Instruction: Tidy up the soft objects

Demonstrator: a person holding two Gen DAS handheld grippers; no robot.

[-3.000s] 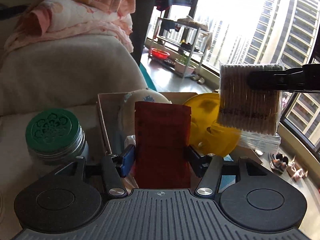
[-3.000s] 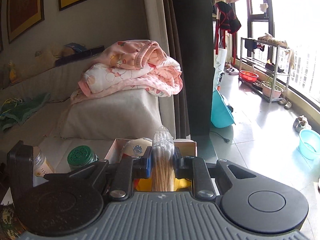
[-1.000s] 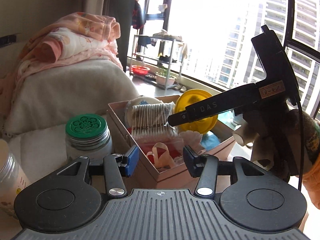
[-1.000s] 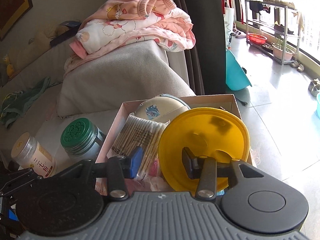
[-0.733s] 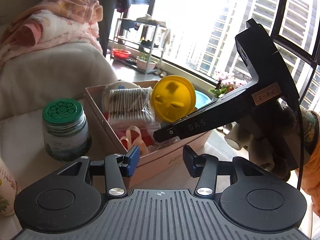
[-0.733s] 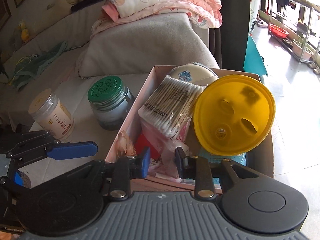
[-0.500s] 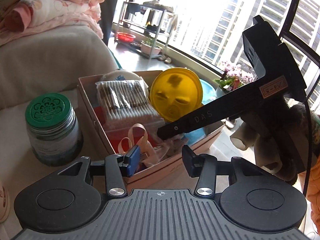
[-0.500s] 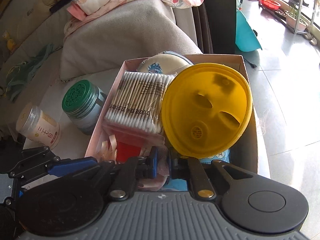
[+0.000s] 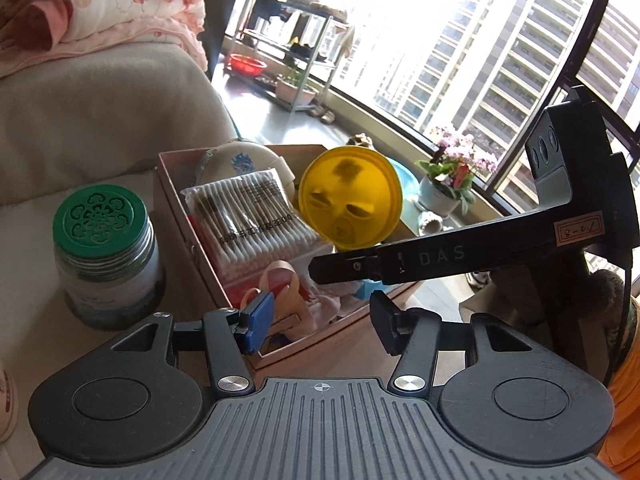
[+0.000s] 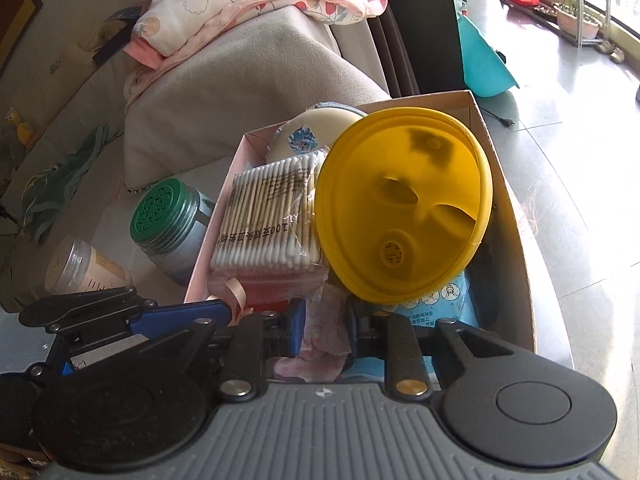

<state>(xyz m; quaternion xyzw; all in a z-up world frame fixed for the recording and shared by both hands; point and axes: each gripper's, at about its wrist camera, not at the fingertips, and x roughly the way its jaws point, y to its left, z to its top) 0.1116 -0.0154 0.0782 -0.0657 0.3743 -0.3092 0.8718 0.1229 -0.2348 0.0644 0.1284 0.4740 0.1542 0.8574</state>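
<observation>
A cardboard box (image 10: 516, 248) (image 9: 176, 192) holds a pack of cotton swabs (image 10: 268, 220) (image 9: 252, 220), a red pouch (image 9: 280, 280) under it, a yellow disc (image 10: 404, 208) (image 9: 350, 196), a round cream case (image 10: 312, 132) and a blue packet (image 10: 440, 300). My right gripper (image 10: 325, 330) is inside the box's near end, shut on a pink soft cloth (image 10: 324, 332). It shows as a black arm in the left wrist view (image 9: 400, 262). My left gripper (image 9: 320, 320) is open and empty, just in front of the box.
A green-lidded jar (image 9: 104, 248) (image 10: 168, 224) and a white labelled jar (image 10: 84, 268) stand left of the box. A grey cushion (image 10: 248, 92) with folded pink bedding (image 10: 256, 4) lies behind. A flower pot (image 9: 448, 188) stands by the window.
Both grippers let go of the red pouch and the swab pack into the box. My right gripper then dropped to the box's near end and closed on the pink cloth.
</observation>
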